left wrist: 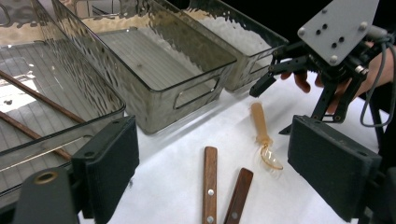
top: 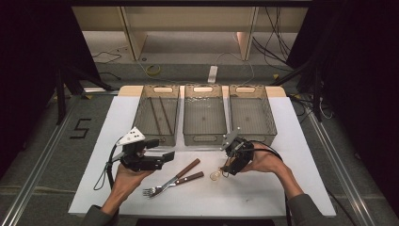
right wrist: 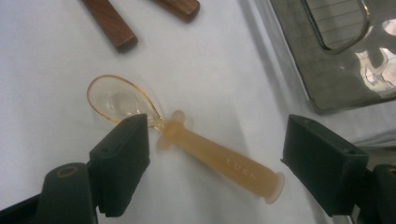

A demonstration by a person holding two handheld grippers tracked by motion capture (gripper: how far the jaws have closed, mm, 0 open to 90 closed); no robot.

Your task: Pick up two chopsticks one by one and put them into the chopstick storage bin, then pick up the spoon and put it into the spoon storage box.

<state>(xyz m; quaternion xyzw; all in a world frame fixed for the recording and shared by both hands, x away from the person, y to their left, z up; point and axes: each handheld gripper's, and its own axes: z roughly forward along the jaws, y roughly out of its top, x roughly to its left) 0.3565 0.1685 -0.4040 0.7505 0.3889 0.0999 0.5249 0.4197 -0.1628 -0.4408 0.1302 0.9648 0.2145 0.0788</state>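
Right gripper [right wrist: 212, 163], jaws wide and empty, straddles the amber spoon [right wrist: 187, 142] on the white table [right wrist: 56, 93], bowl toward ten o'clock; pickup seemingly begins, needing descent and closing.

High view: fixed cam above person's side, looks fwd and down on whole white table [top: 282, 188], three bins at far edge. Left gripper view: low, close, faces across table toward middle bin [left wrist: 154, 60] and the other gripper. Right gripper view: very close, aimed down at amber spoon [right wrist: 196, 149]. All 3 share spoon, wooden handles [left wrist: 210, 182].
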